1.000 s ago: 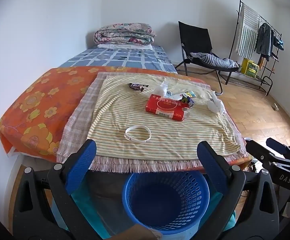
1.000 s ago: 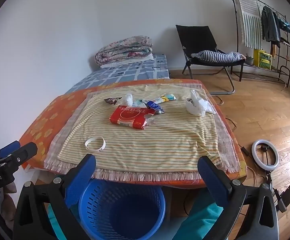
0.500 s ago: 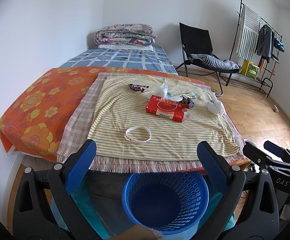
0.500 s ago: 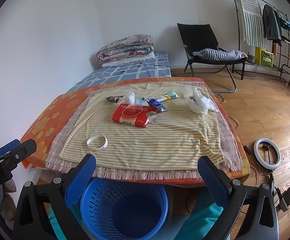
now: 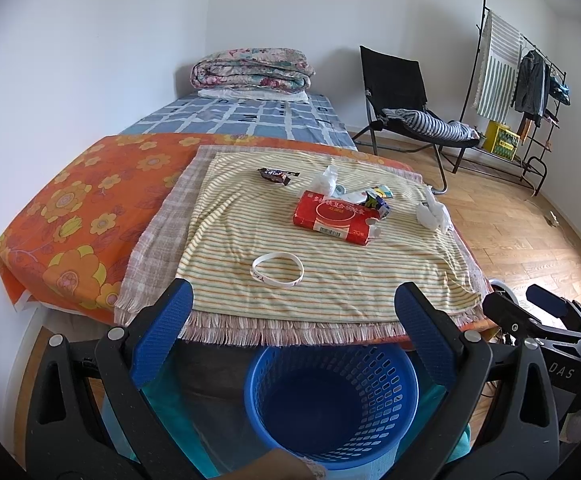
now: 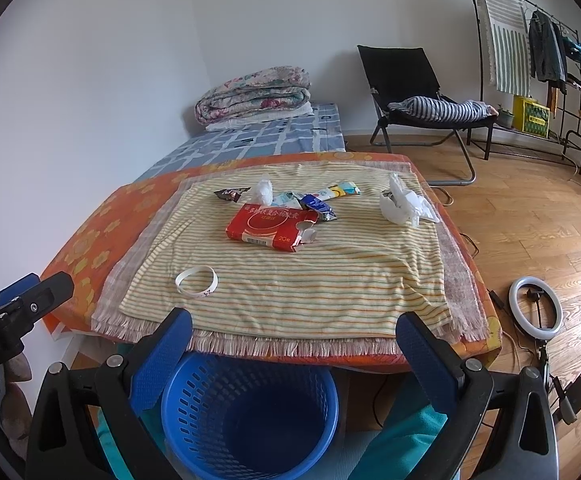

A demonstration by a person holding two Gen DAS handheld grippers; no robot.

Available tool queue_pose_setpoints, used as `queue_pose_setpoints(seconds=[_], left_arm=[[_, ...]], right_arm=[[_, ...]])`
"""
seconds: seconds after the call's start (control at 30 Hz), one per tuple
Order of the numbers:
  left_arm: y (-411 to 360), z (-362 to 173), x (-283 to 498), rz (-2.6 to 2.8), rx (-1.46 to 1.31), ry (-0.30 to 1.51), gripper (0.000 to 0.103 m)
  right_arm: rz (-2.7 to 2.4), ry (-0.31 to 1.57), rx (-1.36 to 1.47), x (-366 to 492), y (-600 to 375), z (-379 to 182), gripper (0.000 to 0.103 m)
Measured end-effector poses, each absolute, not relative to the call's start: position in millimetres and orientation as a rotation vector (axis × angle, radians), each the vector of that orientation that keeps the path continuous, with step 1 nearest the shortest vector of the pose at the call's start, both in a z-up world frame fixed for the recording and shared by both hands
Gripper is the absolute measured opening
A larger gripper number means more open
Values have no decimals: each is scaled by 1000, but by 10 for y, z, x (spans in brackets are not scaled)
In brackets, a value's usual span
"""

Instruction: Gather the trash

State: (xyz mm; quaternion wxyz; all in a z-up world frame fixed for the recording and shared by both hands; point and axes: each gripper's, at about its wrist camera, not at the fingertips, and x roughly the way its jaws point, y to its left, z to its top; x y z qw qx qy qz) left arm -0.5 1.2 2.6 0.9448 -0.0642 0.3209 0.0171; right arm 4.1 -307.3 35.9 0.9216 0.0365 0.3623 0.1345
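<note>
Two grippers, left gripper point(image 5: 292, 332) and right gripper point(image 6: 294, 334), both spread wide, holding nothing; nothing collected yet, I'd say. Left to right on the striped cloth point(image 6: 330, 280): white rubbery wristband point(image 6: 196, 281) near the front edge, crinkly dark candy wrapper point(image 6: 230, 193), flat red tissue pack point(image 6: 272, 226) mid-cloth, crumpled white tissue point(image 6: 404, 202) at right edge. Blue perforated plastic basket point(image 6: 250, 412) sits empty below. Next: reach, pinch a wrapper.

A blue basket point(image 5: 330, 400) is sitting below a yellow striped cloth point(image 5: 330, 256) overlying an orange flowered sheet point(image 5: 82, 208). A red pack point(image 5: 334, 218), white band point(image 5: 277, 269) and white tissue point(image 5: 432, 212) are lying there, beside a blue checked mattress point(image 5: 250, 118).
</note>
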Motion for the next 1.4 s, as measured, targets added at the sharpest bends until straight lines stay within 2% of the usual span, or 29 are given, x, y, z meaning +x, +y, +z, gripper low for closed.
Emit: queue_pose_setpoints(seconds=[1.2,1.4], left_arm=[[50,34,-19,38,-131,662,103],[76,-165,51,50,-121,686,103]], right_arm=[[257,795,62,117,-3037,251,103],[252,820,78,185,-3078,183,103]])
